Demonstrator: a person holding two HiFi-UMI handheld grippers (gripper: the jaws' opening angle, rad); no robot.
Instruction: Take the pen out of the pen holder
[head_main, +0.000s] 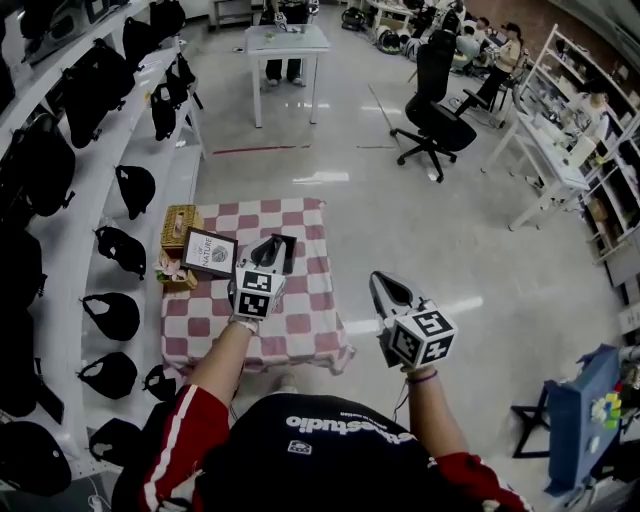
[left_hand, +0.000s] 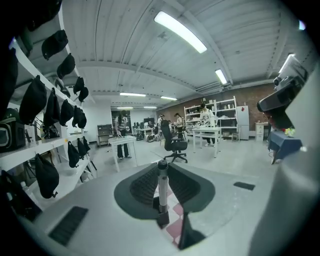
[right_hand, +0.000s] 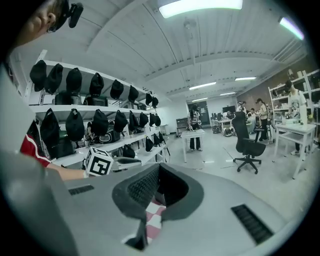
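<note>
My left gripper (head_main: 277, 247) hangs over the table with the red-and-white checked cloth (head_main: 300, 330). In the left gripper view this left gripper (left_hand: 163, 172) is shut on a slim grey pen (left_hand: 162, 189), which stands upright between the ribbed pads. A woven holder (head_main: 180, 226) sits at the table's far left corner, left of the gripper and apart from it. My right gripper (head_main: 386, 286) hovers off the table's right side over the floor. In its own view the right gripper (right_hand: 159, 172) stands open with nothing between its jaws.
A framed picture (head_main: 208, 252) leans beside the woven holder. Shelves of black bags and caps (head_main: 110, 180) run along the left. A white table (head_main: 285, 45) and a black office chair (head_main: 435, 110) stand farther off. Workbenches with people line the far right.
</note>
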